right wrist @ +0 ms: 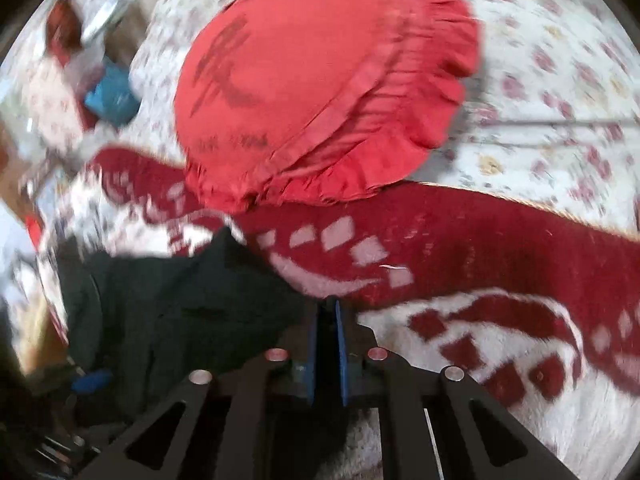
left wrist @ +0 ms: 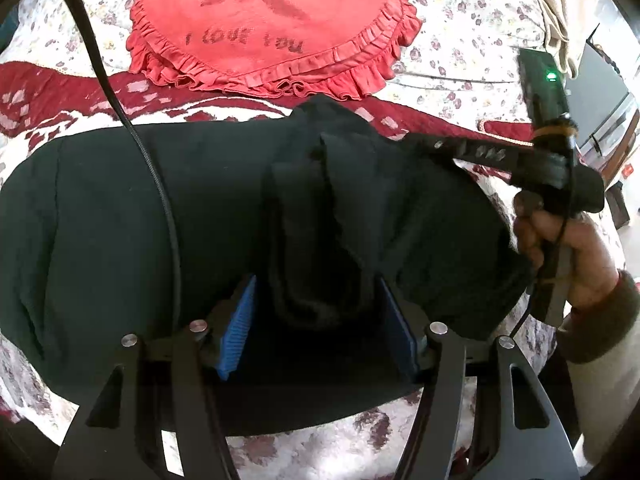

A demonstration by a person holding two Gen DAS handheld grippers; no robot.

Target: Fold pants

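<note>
Black pants (left wrist: 120, 216) lie across the bed, partly folded, with a bunched ridge of cloth (left wrist: 316, 216) rising in the middle. My left gripper (left wrist: 316, 312) is open, its blue pads (left wrist: 236, 332) standing on either side of that ridge. My right gripper (right wrist: 328, 344) is shut on a corner of the black pants (right wrist: 192, 304), with dark cloth between its blue pads (right wrist: 340, 352). In the left wrist view the right gripper (left wrist: 424, 146) reaches in from the right, held by a hand (left wrist: 576, 256), gripping the pants' far edge. The right wrist view is blurred.
A red heart-shaped cushion (left wrist: 272, 20) lies behind the pants on a floral bedspread (left wrist: 472, 20). A red and white blanket (right wrist: 480, 248) lies under the pants. A black cable (left wrist: 160, 184) crosses the pants on the left. Furniture (left wrist: 600, 120) stands at the right.
</note>
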